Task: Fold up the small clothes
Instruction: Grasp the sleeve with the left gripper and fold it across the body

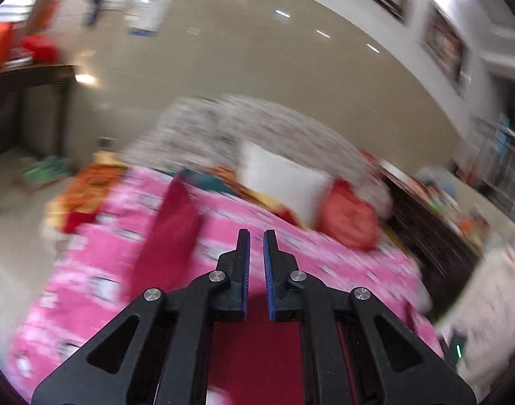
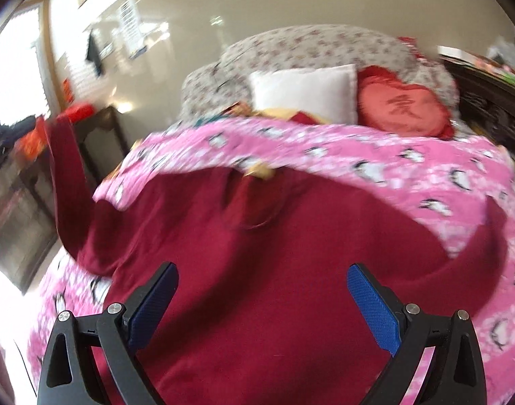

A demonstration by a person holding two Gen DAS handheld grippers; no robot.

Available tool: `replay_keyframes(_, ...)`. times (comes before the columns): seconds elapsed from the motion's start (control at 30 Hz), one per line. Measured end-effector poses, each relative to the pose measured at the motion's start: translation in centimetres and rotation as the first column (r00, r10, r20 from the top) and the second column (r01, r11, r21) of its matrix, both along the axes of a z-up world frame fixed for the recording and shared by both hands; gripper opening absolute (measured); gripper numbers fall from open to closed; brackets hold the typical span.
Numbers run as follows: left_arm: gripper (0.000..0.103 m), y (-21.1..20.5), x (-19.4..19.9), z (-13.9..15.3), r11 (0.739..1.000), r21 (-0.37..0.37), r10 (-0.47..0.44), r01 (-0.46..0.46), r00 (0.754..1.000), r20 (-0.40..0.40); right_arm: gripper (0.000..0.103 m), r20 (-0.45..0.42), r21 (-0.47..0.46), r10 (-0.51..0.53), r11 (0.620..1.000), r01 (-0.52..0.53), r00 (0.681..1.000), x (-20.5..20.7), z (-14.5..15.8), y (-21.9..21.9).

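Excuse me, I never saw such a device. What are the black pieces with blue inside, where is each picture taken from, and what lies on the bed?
They are hand-held tongs, one in each of a person's hands, each carrying a camera looking along its fingers. The left tongs are almost closed; whether they pinch cloth is unclear. The right tongs are wide open above a dark red garment. It lies spread on a pink blanket on the bed. Behind are a white pillow and a red heart cushion.

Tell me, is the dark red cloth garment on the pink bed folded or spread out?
Spread out: the dark red garment lies open across the pink penguin-print blanket, one sleeve raised at left.
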State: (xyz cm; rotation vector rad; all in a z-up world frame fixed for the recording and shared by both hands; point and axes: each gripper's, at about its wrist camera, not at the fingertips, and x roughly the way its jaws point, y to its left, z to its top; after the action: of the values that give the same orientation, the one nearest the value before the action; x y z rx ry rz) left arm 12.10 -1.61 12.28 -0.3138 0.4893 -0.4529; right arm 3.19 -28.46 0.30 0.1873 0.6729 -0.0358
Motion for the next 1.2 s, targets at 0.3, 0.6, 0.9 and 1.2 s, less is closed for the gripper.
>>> replay_keyframes(0.3,0.007,-12.4,1.2,-9.4,0.969,0.066,-0.221,0.237,0.958,-0.183,0.1,-0.006,0.024,-0.033,0.999,0.033,0.999,-1.8,0.1,-4.7)
replay_keyframes(0.6,0.046,-2.8,0.2,-11.6,0.981,0.194,0.061,-0.018,0.974,-0.217,0.1,-0.039,0.288,0.297,0.918,-0.274,0.954,5.3,-1.0,3.1)
replay_keyframes(0.9,0.058,5.5,1.1,-17.2,0.955,0.237,0.245,-0.18,0.928,-0.281,0.1,-0.096,0.391,0.409,0.854,-0.344,0.907,17.3,-3.0,14.8)
replay_keyframes(1.2,0.058,5.5,1.4,-19.1,0.946,0.267,0.259,-0.185,0.926,-0.276,0.024,-0.178,0.557,0.339,0.809,-0.19,0.924,24.1,-6.5,16.0)
